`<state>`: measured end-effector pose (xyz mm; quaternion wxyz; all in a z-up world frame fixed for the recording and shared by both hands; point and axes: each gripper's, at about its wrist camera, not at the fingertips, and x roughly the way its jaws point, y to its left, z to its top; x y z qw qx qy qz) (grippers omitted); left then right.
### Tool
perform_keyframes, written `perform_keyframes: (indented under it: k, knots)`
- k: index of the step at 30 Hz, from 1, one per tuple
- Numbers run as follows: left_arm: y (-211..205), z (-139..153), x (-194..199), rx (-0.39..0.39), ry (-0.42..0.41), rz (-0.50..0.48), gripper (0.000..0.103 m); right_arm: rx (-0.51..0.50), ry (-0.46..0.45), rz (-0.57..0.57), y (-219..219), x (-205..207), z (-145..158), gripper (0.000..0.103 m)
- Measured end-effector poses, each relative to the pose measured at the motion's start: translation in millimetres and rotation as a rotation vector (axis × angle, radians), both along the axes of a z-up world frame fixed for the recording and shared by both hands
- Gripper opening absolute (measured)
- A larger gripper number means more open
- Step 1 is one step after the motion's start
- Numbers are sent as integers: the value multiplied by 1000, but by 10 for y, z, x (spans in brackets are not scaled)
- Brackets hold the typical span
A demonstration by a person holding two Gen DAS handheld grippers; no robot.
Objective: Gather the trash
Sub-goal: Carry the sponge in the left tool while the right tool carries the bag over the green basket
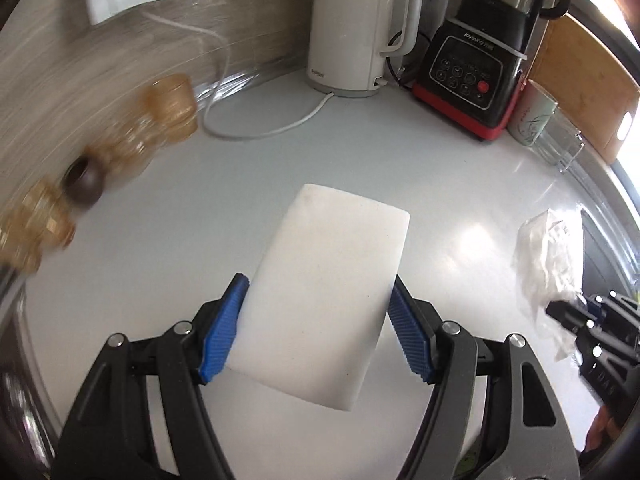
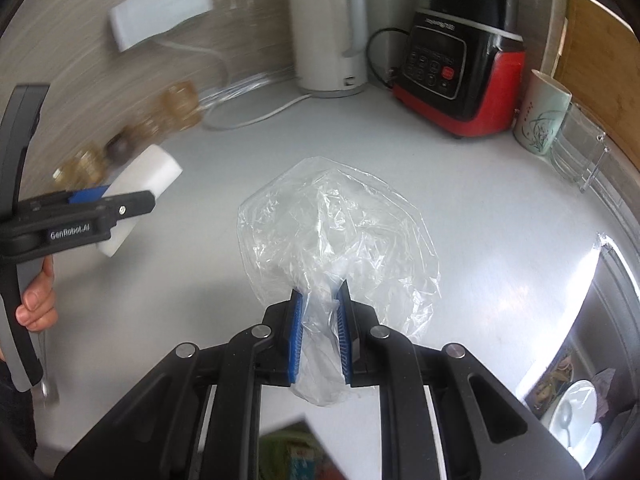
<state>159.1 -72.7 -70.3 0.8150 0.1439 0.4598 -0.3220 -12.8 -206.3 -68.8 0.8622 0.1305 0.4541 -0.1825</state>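
My left gripper is shut on a white sponge block and holds it above the white counter. The block also shows in the right wrist view, with the left gripper at the far left. My right gripper is shut on a crumpled clear plastic bag held above the counter. In the left wrist view the bag hangs at the far right, in front of the right gripper.
A white kettle, a red-and-black blender, a printed mug, a clear glass holder and a wooden board stand along the back. Amber glasses and a dark cup line the left. A sink with dishes lies at the right.
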Motion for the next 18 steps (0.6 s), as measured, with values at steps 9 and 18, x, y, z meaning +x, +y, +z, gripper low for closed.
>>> perform_keyframes:
  k: [9, 18]
  knots:
    - [533, 184, -961, -21, 19, 123, 67, 23, 1, 195, 419, -672, 119, 16]
    - [751, 259, -1775, -7, 18, 208, 67, 35, -14, 319, 668, -1238, 198, 16]
